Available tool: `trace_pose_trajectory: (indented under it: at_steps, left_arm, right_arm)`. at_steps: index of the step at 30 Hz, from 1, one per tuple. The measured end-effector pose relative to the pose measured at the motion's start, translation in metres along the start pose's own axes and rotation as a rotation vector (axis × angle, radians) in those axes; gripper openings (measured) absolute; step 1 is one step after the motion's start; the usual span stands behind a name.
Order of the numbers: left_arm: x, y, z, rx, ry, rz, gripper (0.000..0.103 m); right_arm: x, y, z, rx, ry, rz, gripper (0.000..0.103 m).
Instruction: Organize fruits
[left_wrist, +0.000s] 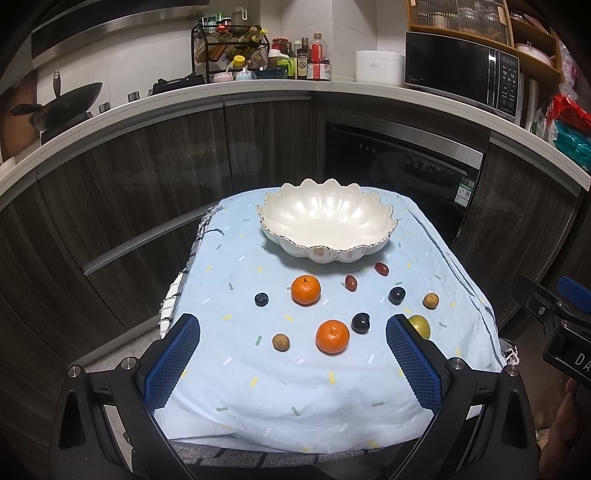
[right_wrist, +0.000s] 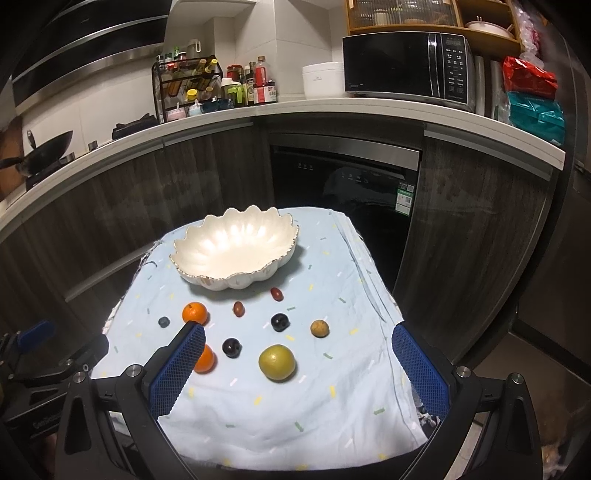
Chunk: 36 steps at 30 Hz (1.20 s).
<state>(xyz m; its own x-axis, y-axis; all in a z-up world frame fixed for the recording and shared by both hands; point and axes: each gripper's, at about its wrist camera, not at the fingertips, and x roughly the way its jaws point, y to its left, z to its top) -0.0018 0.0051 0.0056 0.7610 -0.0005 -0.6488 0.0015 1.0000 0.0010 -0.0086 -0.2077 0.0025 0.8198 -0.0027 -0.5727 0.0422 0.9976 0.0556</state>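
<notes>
A white scalloped bowl (left_wrist: 327, 218) (right_wrist: 234, 247) stands empty at the far end of a light-blue cloth (left_wrist: 295, 387). In front of it lie two oranges (left_wrist: 305, 290) (left_wrist: 332, 336), two dark plums (left_wrist: 360, 322) (left_wrist: 397, 295), two red grapes (left_wrist: 351, 283), a blueberry (left_wrist: 261, 299), two small brown fruits (left_wrist: 281, 342) (left_wrist: 430, 300) and a green fruit (right_wrist: 277, 362). My left gripper (left_wrist: 293, 332) is open above the cloth's near part, holding nothing. My right gripper (right_wrist: 298, 339) is open too, with the green fruit ahead between its fingers, untouched.
The cloth covers a small table (right_wrist: 317, 417) whose edges drop off on all sides. Behind run dark cabinets, a dishwasher (left_wrist: 402, 166) and a counter with a microwave (left_wrist: 461, 70), bottles and a wok (left_wrist: 70, 99). The other hand-held gripper (left_wrist: 554, 314) shows at the right edge.
</notes>
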Motion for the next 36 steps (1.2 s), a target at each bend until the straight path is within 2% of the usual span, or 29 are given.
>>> trace_pose_trajectory:
  at_steps: [13,31,36]
  left_arm:
    - [0.034,-0.004,0.008,0.046,0.045,0.0,0.103]
    - [0.107,-0.016,-0.003,0.13,0.188,-0.043,0.102]
    - [0.124,-0.019,-0.008,0.141,0.221,-0.055,0.101]
  right_arm:
    - [0.033,0.003,0.005,-0.023,0.05,0.003,0.103]
    - [0.098,0.016,-0.005,-0.078,0.145,0.019,0.102]
    - [0.114,0.018,-0.009,-0.097,0.162,0.021,0.099]
